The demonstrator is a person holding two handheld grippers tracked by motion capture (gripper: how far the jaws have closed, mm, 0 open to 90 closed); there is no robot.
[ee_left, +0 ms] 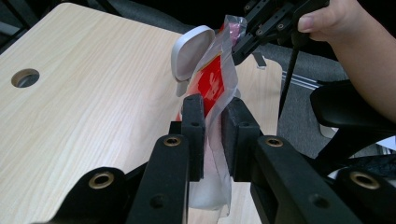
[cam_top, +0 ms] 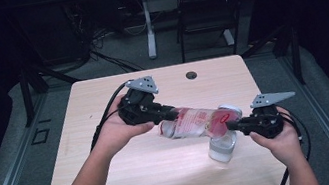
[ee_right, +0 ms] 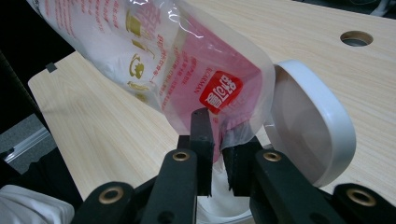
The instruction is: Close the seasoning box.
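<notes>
High view: jar (cam_top: 222, 147) stands under bag (cam_top: 193, 122).

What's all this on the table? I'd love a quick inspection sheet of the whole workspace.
Surface: light wooden table with a round hole near the far edge.
Job's things: clear plastic bag with red print and white powder, held tilted over a white jar whose hinged lid stands open.
Clutter: nothing seen.
Tongs: left tongs shut on the bag's one end; right tongs shut on the other end, over the jar.
Cables: black cable trails from the left tongs.
Surroundings: dark chair, desk leg, grey floor.
</notes>
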